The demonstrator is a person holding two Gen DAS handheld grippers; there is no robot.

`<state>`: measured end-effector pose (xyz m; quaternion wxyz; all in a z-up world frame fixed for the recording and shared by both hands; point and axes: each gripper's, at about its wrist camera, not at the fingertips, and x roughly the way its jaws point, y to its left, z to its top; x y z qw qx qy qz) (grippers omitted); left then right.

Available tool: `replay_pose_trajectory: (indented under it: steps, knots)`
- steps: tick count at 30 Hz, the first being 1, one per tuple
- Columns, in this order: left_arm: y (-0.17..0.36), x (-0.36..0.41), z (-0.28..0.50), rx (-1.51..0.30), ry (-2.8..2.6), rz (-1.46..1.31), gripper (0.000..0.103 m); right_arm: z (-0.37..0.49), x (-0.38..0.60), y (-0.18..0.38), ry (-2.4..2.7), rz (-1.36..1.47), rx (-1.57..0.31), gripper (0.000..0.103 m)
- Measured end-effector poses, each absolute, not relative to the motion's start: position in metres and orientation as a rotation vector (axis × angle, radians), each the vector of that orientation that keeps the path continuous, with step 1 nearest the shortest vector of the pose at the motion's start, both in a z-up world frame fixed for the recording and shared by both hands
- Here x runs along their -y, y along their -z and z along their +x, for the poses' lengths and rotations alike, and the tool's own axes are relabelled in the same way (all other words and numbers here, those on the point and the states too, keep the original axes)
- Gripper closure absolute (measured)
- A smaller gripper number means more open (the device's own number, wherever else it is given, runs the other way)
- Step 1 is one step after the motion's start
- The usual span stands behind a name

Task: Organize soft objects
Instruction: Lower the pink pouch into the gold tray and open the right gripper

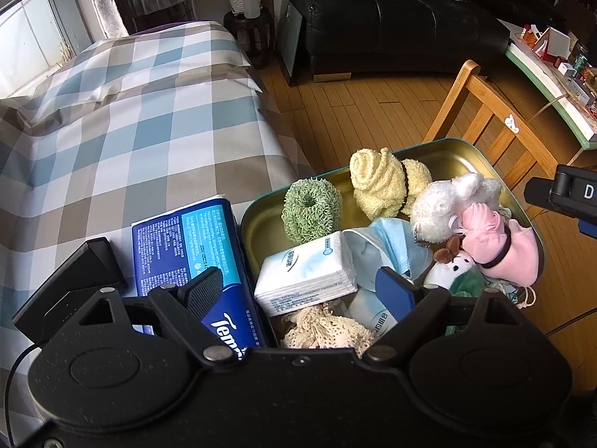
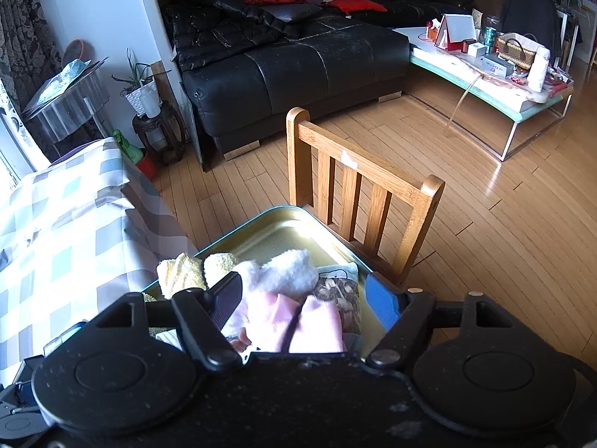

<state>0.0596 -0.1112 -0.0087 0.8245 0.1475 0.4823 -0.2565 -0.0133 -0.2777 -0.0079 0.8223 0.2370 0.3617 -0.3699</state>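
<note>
Hovering both tools over gold tin [image 1: 453, 156], heaped with soft items: green scrunchie [image 1: 311, 211], yellow towel roll [image 1: 380, 183], white plush [image 1: 451, 201], pink mask [image 1: 500, 246], tissue pack [image 1: 308, 272]. Left gripper [image 1: 302, 285] spread wide, nothing between pads, poised above tissue pack. Right gripper [image 2: 304, 298] also released, straddling pink mask without contact I can confirm. Blue Tempo pack [image 1: 194, 257] lies outside tin on checked cloth [image 1: 130, 130], touching its rim. I judge sorting mostly done; Tempo pack likely remains.

Wooden chair [image 2: 367, 201], black sofa [image 2: 298, 63], checked cloth [image 1: 130, 119].
</note>
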Motion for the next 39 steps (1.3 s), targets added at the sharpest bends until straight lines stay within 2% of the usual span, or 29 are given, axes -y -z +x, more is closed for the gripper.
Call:
replay_pose_trajectory:
  steps: [39]
  knots:
    - [-0.007, 0.101, 0.04, -0.948, 0.474, 0.353, 0.017, -0.021, 0.27, 0.009, 0.78, 0.486, -0.777, 0.03]
